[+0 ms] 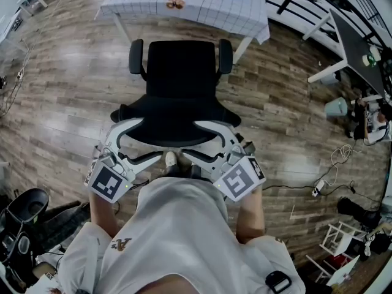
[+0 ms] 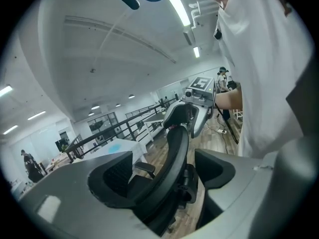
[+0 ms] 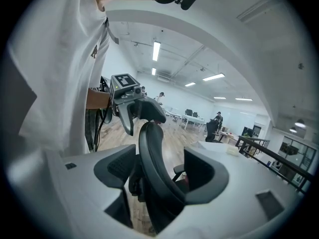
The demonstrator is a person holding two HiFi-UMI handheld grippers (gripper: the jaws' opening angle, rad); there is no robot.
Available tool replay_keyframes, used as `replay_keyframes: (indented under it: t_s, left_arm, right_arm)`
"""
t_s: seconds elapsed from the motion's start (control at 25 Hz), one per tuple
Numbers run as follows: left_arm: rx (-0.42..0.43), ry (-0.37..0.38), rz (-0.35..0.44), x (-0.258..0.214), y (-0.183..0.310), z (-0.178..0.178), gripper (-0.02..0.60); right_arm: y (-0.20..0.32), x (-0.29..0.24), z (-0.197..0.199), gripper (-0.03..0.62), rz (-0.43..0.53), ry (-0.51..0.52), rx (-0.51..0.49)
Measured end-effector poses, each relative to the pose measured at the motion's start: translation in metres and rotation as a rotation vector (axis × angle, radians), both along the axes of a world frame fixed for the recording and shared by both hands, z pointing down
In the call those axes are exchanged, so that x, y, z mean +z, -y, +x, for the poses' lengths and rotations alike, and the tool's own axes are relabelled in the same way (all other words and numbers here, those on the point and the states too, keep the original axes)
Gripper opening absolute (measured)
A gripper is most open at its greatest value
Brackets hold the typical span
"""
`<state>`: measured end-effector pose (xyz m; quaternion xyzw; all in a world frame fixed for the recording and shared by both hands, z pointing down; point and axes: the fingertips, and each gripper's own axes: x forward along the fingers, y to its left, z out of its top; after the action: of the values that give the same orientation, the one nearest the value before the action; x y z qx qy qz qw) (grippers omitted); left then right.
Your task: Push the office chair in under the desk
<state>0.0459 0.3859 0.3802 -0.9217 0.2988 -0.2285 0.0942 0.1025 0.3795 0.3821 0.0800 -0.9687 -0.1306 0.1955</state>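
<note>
A black office chair (image 1: 180, 72) stands on the wood floor, facing the desk (image 1: 245, 14), which has a white checked cloth, at the top of the head view. Its seat is out in front of the desk edge. I stand behind the backrest (image 1: 174, 118). My left gripper (image 1: 150, 138) and right gripper (image 1: 191, 139) straddle the backrest's top edge from either side. In the left gripper view the backrest (image 2: 172, 158) runs between the wide jaws of the left gripper (image 2: 164, 176), with a gap on the right side. In the right gripper view the backrest (image 3: 154, 168) likewise passes between the spread jaws of the right gripper (image 3: 159, 173). Both grippers are open.
Another white-legged desk (image 1: 346, 38) stands at the right, with a pale bin (image 1: 337, 107) beside it. A power strip and cables (image 1: 318, 187) lie on the floor to my right. Dark equipment (image 1: 24, 216) sits at the lower left. My shoe (image 1: 171, 160) is just behind the chair base.
</note>
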Motion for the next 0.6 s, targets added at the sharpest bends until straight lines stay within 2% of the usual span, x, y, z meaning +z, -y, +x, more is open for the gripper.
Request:
replay_keyframes:
  t_s: [0.12, 0.16, 0.48, 0.6]
  left_arm:
    - [-0.030, 0.067, 0.021, 0.009, 0.006, -0.005, 0.402]
    - [-0.037, 0.077, 0.024, 0.010, 0.008, -0.006, 0.402]
    - [-0.043, 0.092, 0.032, 0.014, 0.015, -0.006, 0.390]
    - [-0.037, 0.101, 0.036, 0.016, 0.016, -0.005, 0.379]
  right_arm:
    - [0.004, 0.004, 0.002, 0.307, 0.026, -0.031, 0.012]
    - [0.005, 0.006, 0.002, 0.328, 0.033, -0.043, 0.016]
    - [0.012, 0.024, 0.000, 0.327, 0.098, -0.152, 0.000]
    - [0.015, 0.032, 0.001, 0.288, 0.141, -0.219, 0.000]
